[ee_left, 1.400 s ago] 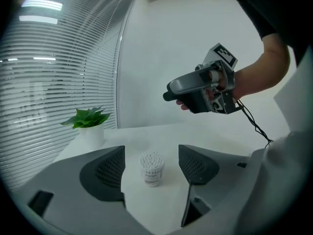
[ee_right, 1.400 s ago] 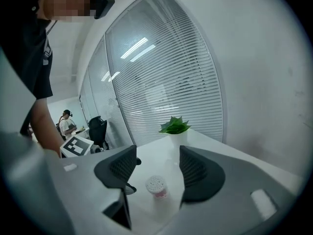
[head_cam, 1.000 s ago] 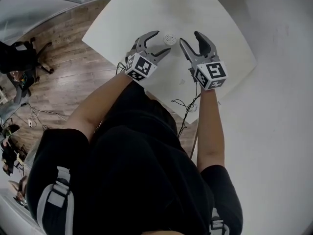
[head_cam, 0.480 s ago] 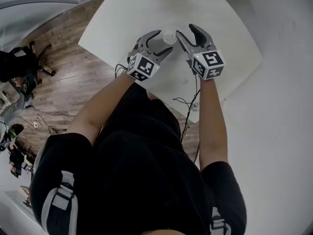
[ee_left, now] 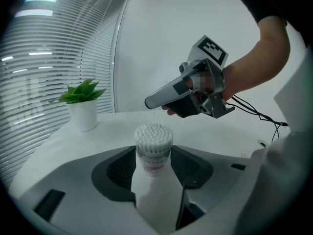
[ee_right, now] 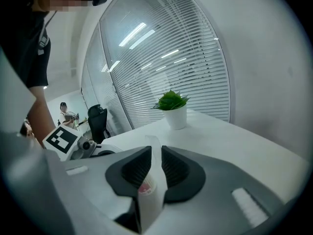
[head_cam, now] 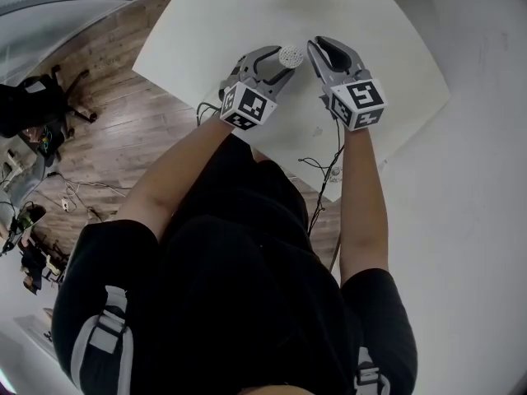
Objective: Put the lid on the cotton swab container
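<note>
The cotton swab container, a clear tube packed with white swabs and with no lid on, stands upright on the white table. My left gripper has just been closing and its pads press both sides of the tube. From the head view, the container shows at the left gripper's tips. My right gripper has just been closing on the thin clear lid, held edge-on between its pads. The right gripper hangs just right of the container; in the left gripper view, it sits behind and above the container.
A small green plant in a white pot stands further back on the table, also in the right gripper view. Black cables hang off the table's near edge. An office chair stands on the wood floor at left.
Both grippers have sunk toward the table and drawn together round the container. Their jaws were wide before; now the left is shut on the container and the right on the lid.
</note>
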`<action>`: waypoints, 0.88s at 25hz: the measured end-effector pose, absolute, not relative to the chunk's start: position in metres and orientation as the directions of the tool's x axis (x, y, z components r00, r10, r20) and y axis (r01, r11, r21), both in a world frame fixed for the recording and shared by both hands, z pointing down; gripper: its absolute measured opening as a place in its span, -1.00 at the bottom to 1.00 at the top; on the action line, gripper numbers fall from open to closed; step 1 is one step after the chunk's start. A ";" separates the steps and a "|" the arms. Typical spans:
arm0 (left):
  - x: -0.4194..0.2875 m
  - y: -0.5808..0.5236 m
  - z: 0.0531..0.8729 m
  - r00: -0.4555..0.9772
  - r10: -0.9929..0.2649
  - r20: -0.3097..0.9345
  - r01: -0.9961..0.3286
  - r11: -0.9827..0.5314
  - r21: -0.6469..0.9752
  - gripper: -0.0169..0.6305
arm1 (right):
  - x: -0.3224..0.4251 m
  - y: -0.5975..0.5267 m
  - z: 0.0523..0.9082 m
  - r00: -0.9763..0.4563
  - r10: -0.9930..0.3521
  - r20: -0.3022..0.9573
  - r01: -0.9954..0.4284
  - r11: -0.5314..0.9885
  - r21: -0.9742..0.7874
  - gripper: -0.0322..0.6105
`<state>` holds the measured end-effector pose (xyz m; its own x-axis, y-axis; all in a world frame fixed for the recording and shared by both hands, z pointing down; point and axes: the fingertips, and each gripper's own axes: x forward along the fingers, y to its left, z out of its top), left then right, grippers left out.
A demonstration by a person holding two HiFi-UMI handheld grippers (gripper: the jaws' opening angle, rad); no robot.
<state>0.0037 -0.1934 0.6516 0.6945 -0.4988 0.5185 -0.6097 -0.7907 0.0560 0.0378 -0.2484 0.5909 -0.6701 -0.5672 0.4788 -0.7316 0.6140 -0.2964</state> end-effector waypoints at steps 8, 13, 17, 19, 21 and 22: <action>0.003 -0.193 0.653 0.699 -0.482 0.529 -0.597 -0.800 0.059 -0.26 | 0.032 -0.236 0.586 -0.694 -0.533 0.484 -0.696 0.669 -0.261 -0.65; 0.003 -0.193 0.653 0.698 -0.484 0.529 -0.599 -0.799 0.059 -0.26 | 0.028 -0.229 0.584 -0.705 -0.516 0.487 -0.678 0.692 -0.247 -0.58; 0.004 -0.192 0.653 0.698 -0.480 0.531 -0.597 -0.800 0.062 -0.26 | 0.024 -0.220 0.582 -0.720 -0.496 0.485 -0.659 0.708 -0.254 -0.51; 0.003 -0.192 0.654 0.700 -0.478 0.530 -0.595 -0.802 0.063 -0.26 | 0.020 -0.215 0.581 -0.728 -0.484 0.486 -0.649 0.715 -0.260 -0.48; 0.003 -0.192 0.653 0.701 -0.480 0.527 -0.593 -0.803 0.057 -0.26 | 0.017 -0.211 0.580 -0.734 -0.470 0.491 -0.639 0.724 -0.261 -0.44; 0.003 -0.192 0.653 0.701 -0.482 0.525 -0.593 -0.803 0.054 -0.26 | 0.016 -0.209 0.581 -0.734 -0.463 0.496 -0.633 0.731 -0.255 -0.42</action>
